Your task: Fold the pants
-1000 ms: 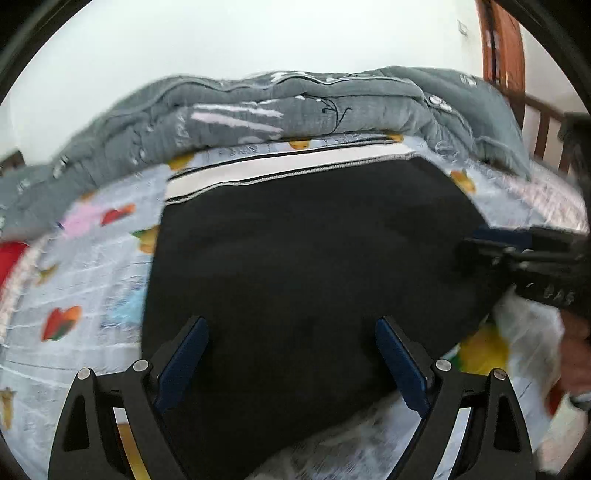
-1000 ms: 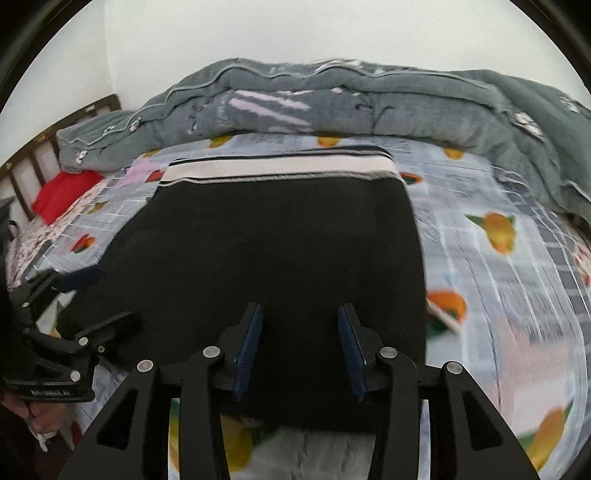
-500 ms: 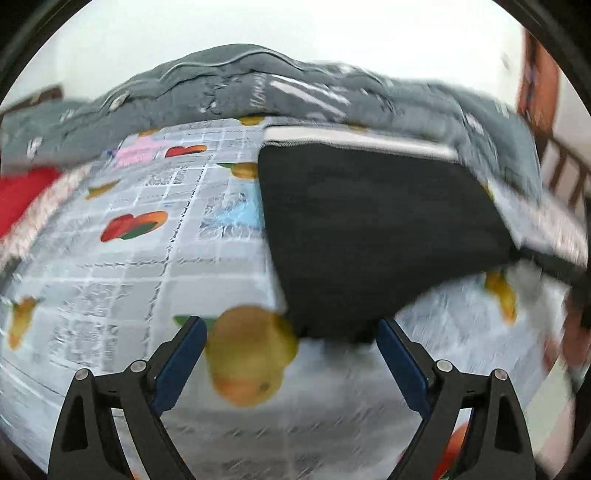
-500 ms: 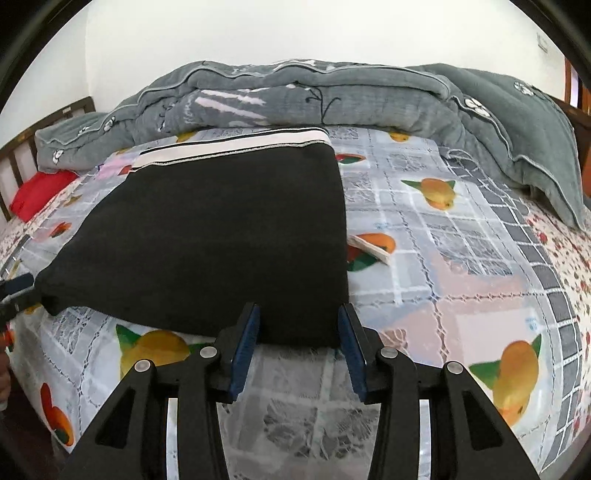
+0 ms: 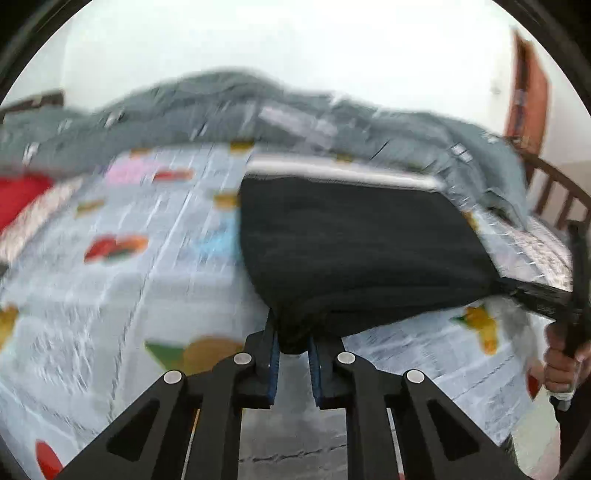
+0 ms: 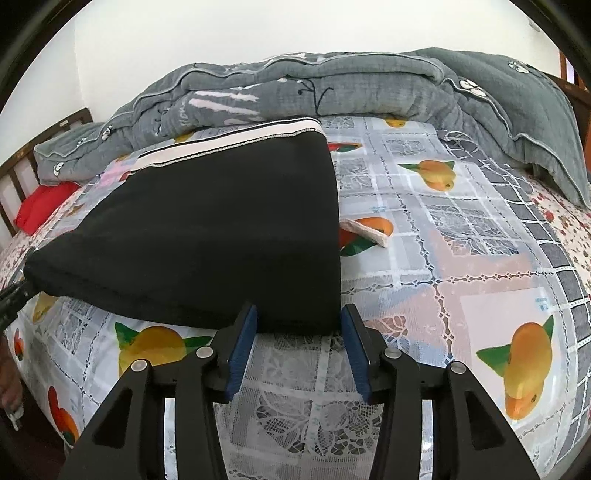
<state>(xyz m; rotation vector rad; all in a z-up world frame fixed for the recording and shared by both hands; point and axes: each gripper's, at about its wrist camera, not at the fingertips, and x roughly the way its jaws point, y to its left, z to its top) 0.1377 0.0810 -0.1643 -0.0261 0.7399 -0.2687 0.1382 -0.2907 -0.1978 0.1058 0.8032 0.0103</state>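
Black knit pants (image 6: 207,236), folded into a broad slab with a white-and-black striped waistband (image 6: 236,142) at the far end, lie on the fruit-printed grey-and-white bedsheet (image 6: 461,258), toward its left half as the right wrist view shows it. The near edge of the pants sits close to the near edge of the bed. The left gripper (image 5: 293,356) has its blue-padded fingers drawn narrow and clamped on the near left corner of the pants, the black cloth bunched between the pads; that view is heavily motion-blurred. The right gripper (image 6: 300,341) stands with its blue-padded fingers moderately apart, straddling the near right corner of the pants; the cloth edge lies between the pads, but neither pad visibly presses on it. In the left wrist view the right gripper appears at the right border as a black bar at the pants' other near corner, with the person's right hand (image 5: 561,365) on its handle. A rumpled grey quilt with white flower embroidery (image 6: 351,85) is heaped along the far edge of the bed, just behind the waistband. A red cloth (image 6: 40,206) lies at the far left corner beside the dark wooden slatted bed rail (image 6: 14,184). A small white folded scrap (image 6: 364,227) rests on the sheet just right of the pants. A white wall (image 6: 258,26) stands behind the bed.
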